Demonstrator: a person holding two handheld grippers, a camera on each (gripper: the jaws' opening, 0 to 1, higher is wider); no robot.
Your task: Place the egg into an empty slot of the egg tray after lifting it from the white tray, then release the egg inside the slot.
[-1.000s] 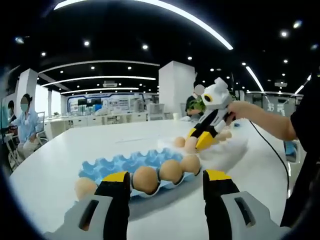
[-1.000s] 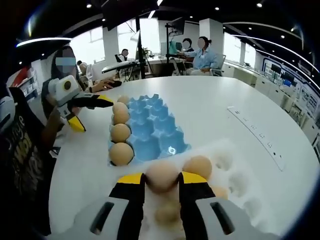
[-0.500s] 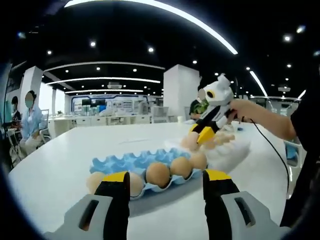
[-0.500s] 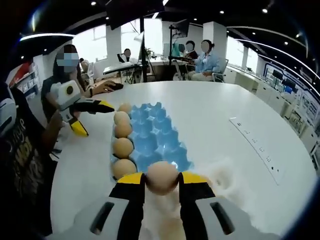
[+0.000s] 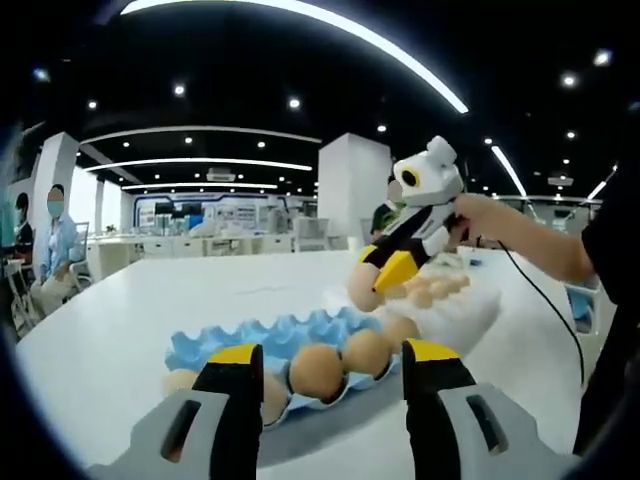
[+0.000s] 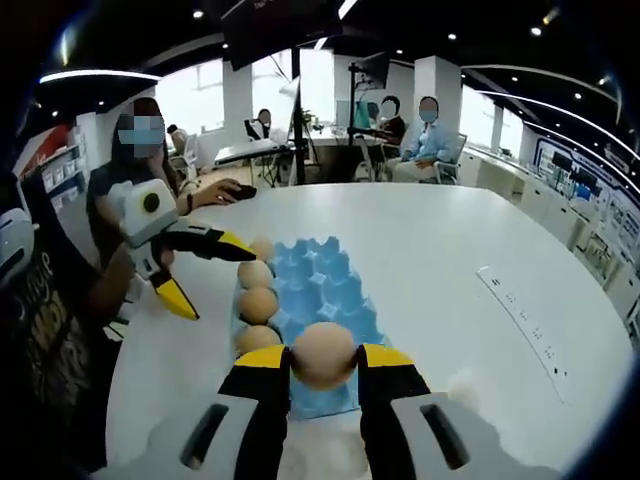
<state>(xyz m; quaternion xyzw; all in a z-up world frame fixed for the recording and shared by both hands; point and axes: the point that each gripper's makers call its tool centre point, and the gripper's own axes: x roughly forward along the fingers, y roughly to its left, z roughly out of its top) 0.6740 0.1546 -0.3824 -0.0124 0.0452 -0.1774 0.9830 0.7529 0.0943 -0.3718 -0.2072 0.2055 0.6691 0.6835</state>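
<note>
Counter (image 6: 480,240), white and broad, carries the blue egg tray (image 6: 318,290) with a row of brown eggs (image 6: 258,303) along its left edge in the right gripper view; the tray's near end is hidden behind the held egg and the jaws. Beside it, the white tray (image 5: 460,305) shows in the left gripper view with several eggs on it, its outline pale and hard to separate from the counter. The right gripper (image 6: 324,365) has its jaws closed against a brown egg (image 6: 324,355), held above the near end of the egg tray. The left gripper (image 5: 325,360) hovers over the counter just short of the egg tray, jaws wide apart and holding nothing. People sit at desks far behind, too small to make out.
</note>
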